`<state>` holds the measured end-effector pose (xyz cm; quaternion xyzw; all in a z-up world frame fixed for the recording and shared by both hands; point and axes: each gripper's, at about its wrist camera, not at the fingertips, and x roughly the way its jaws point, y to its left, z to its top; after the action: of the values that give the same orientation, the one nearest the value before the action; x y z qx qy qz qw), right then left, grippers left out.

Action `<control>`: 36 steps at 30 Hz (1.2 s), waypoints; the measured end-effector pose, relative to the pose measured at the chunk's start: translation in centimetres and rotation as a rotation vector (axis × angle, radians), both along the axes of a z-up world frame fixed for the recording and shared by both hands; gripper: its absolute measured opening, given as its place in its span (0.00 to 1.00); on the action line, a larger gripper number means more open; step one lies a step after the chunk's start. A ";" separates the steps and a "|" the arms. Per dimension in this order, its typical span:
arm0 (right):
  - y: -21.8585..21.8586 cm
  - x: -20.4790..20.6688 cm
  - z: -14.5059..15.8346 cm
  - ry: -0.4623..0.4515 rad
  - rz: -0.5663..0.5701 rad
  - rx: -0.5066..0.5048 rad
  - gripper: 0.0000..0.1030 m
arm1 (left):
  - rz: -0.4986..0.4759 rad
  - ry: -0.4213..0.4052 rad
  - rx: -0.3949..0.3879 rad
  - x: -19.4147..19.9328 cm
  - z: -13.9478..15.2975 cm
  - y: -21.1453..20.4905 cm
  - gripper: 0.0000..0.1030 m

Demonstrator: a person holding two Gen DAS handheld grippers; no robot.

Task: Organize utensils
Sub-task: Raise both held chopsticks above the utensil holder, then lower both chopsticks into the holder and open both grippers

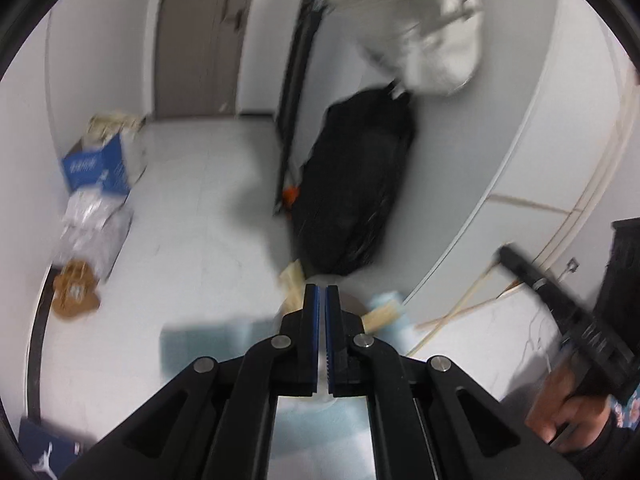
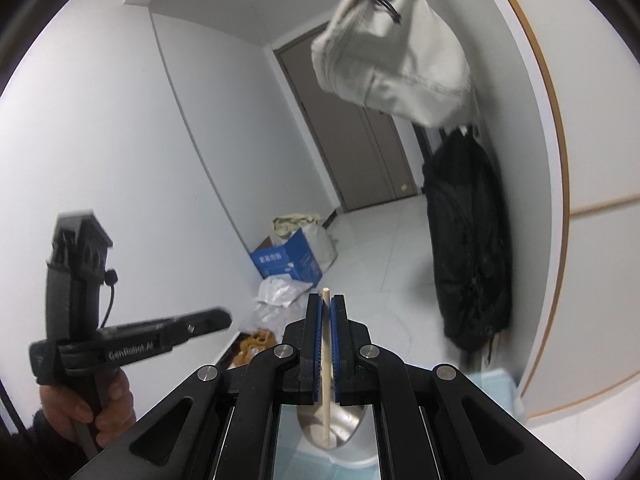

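Note:
My right gripper is shut on a thin pale wooden stick, likely a chopstick, held upright between the blue pads. Its lower end sits in a shiny metal cup below the jaws. My left gripper is shut with nothing between its blue pads; it points at the floor, over a blurred white round holder and pale wooden pieces on a light blue cloth. The left gripper also shows in the right wrist view, and the right gripper in the left wrist view.
A black bag leans on the white wall under a hanging beige bag. A blue cardboard box, crumpled plastic and a brown item lie on the white tiled floor. A grey door stands behind.

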<state>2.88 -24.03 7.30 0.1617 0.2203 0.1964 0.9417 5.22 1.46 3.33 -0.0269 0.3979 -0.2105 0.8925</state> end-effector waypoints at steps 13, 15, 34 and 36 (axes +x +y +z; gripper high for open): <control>-1.1 -2.0 -3.5 0.061 0.009 0.047 0.03 | 0.135 0.142 0.098 -0.6 -4.9 5.5 0.00; -1.1 -1.9 -2.9 0.045 0.006 0.041 0.03 | 0.133 0.123 0.089 -0.3 -4.2 4.9 0.00; -0.6 -0.3 2.7 -0.093 -0.038 0.039 0.03 | 0.057 -0.021 0.057 1.2 1.9 0.3 0.34; -0.7 -0.1 3.2 -0.111 -0.049 0.035 0.03 | 0.050 -0.043 0.067 1.3 2.3 -0.2 0.36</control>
<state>2.74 -24.69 10.55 0.1724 0.1601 0.1860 0.9540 6.54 1.26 5.66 -0.0026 0.3846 -0.1753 0.9063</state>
